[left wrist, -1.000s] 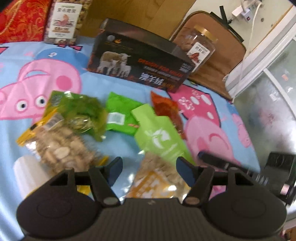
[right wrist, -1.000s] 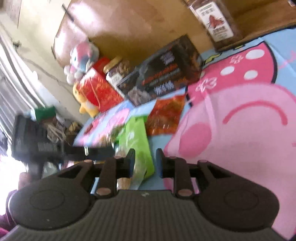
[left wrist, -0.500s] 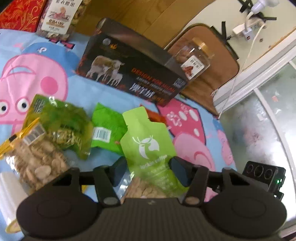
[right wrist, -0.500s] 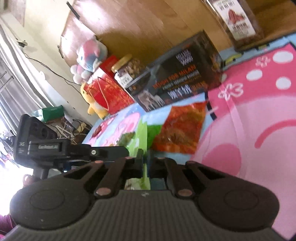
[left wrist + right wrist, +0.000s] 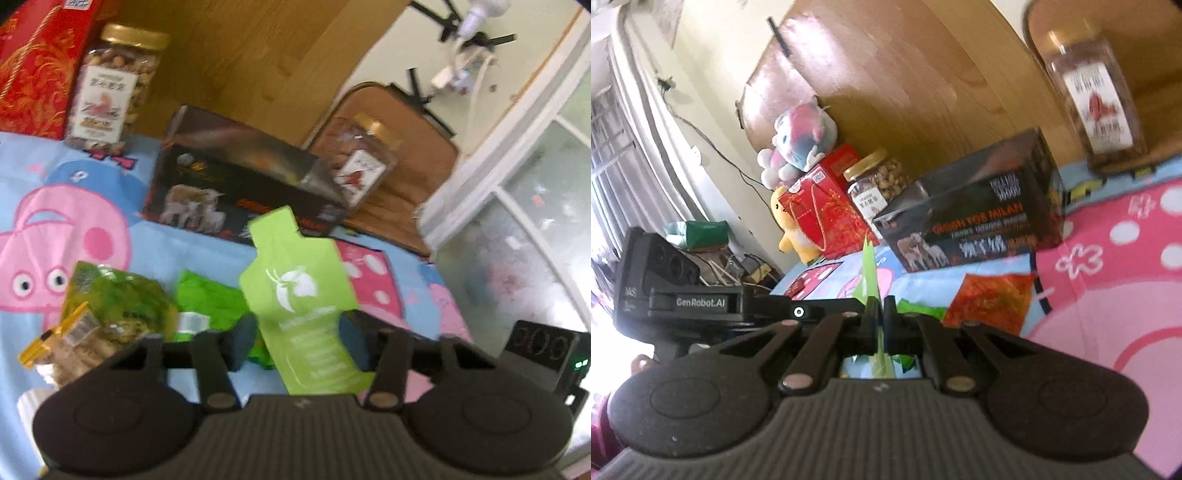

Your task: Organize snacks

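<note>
Right gripper (image 5: 880, 314) clamped edge-on around green pouch (image 5: 308, 314), held upright above blue mat (image 5: 207, 254) near dark box (image 5: 240, 192), left gripper (image 5: 297, 341) spread wide either side, so thin pinch could probably slip if swung.

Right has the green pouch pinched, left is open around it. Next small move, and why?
Probably shut the left gripper on the green pouch. Its fingers sit open either side of the pouch, which the right gripper grips edge-on, raised above the other snack packets on the cloth.
</note>
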The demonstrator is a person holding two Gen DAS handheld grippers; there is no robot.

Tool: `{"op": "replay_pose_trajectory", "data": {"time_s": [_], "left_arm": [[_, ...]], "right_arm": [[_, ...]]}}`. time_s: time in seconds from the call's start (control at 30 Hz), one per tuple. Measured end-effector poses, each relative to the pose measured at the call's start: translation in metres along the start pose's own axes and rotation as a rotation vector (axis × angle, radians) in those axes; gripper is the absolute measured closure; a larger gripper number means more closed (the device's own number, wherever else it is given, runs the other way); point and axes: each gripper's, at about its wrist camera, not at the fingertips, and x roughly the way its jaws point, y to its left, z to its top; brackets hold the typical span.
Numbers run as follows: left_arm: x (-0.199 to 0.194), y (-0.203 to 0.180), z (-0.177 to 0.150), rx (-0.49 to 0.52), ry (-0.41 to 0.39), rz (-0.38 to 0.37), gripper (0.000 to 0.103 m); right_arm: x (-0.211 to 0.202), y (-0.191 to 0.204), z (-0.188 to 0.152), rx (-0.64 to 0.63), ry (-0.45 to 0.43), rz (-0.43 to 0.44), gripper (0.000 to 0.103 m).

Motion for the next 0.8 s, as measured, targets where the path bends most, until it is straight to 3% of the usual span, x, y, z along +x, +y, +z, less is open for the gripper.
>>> {"op": "replay_pose_trajectory", "data": {"time_s": [0.1,0.2,0.4,0.8], "left_arm": [[-0.006,-0.014,0.000,0.058,-0.025,0.002,0.060],[-0.004,-0.024,-0.005,0.120,-0.035,0.078,0.060],[0.001,-0.014,-0.014,0.132,-0.025,0.204,0.060],[0.006,-0.004,-0.018,0.154,-0.011,0.296,0.059]], "right_arm": [[-0.003,0.005,0.000,-0.021,-0.016,-0.011,0.100],[-0.003,0.004,0.001,-0.018,-0.011,-0.048,0.100],[0.003,-0.023,-0.006,0.072,0.008,-0.159,0.099],[-0.002,-0.026,-0.012,0.074,0.031,-0.161,0.094]]}}
